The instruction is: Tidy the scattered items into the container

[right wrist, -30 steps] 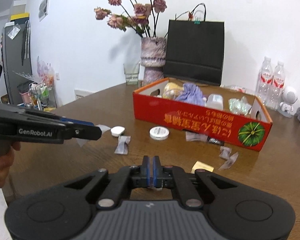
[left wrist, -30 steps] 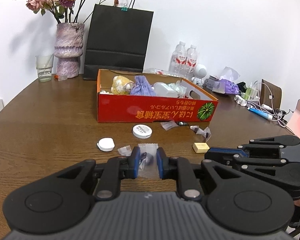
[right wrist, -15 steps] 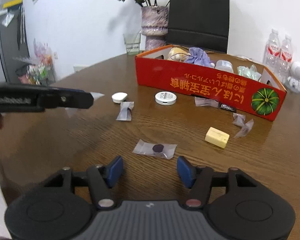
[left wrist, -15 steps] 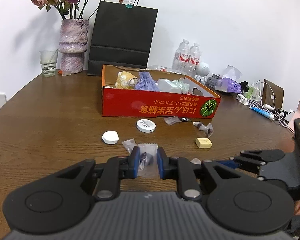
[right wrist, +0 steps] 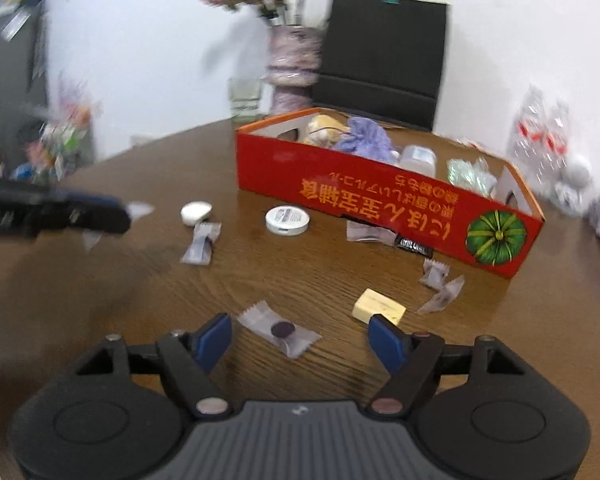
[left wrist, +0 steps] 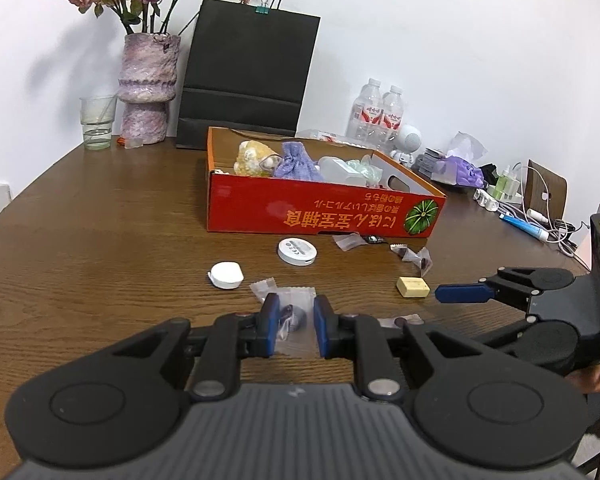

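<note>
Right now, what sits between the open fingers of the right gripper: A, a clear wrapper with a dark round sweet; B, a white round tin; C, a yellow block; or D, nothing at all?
A: in the right wrist view the clear wrapper with a dark round sweet lies on the table between the spread fingers of the right gripper, untouched.

brown wooden worktop (left wrist: 100,248) carrying a red box (left wrist: 320,216), white round tin (left wrist: 297,251), white cap (left wrist: 226,275), yellow block (left wrist: 413,287), scattered clear wrappers (right wrist: 201,243).

Glossy wood-grain table (left wrist: 100,240); printed cardboard box (left wrist: 300,212).
</note>
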A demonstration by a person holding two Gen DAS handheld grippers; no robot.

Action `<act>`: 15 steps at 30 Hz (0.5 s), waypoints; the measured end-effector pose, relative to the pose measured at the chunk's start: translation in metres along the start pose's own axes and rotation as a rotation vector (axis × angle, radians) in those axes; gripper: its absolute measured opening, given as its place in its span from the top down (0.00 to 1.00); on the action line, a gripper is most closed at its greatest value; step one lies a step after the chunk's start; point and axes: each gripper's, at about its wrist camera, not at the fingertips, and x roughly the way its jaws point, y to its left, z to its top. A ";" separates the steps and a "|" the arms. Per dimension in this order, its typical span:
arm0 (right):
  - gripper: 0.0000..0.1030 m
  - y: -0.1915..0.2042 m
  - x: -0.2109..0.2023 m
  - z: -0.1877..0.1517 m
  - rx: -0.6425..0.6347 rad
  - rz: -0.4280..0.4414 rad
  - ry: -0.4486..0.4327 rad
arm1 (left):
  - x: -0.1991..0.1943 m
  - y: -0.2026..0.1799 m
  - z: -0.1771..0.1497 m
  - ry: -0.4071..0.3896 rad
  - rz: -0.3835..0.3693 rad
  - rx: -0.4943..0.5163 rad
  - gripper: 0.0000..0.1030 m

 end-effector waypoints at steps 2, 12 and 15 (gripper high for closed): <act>0.46 0.003 0.005 0.003 -0.064 0.016 0.024 | 0.003 0.000 -0.002 0.008 -0.003 -0.006 0.81; 0.70 -0.020 0.021 0.015 -0.030 0.177 0.072 | -0.005 0.009 -0.009 0.017 0.049 -0.047 0.81; 0.81 -0.023 0.011 0.003 0.021 0.153 0.040 | 0.002 0.007 -0.007 0.028 0.038 -0.045 0.81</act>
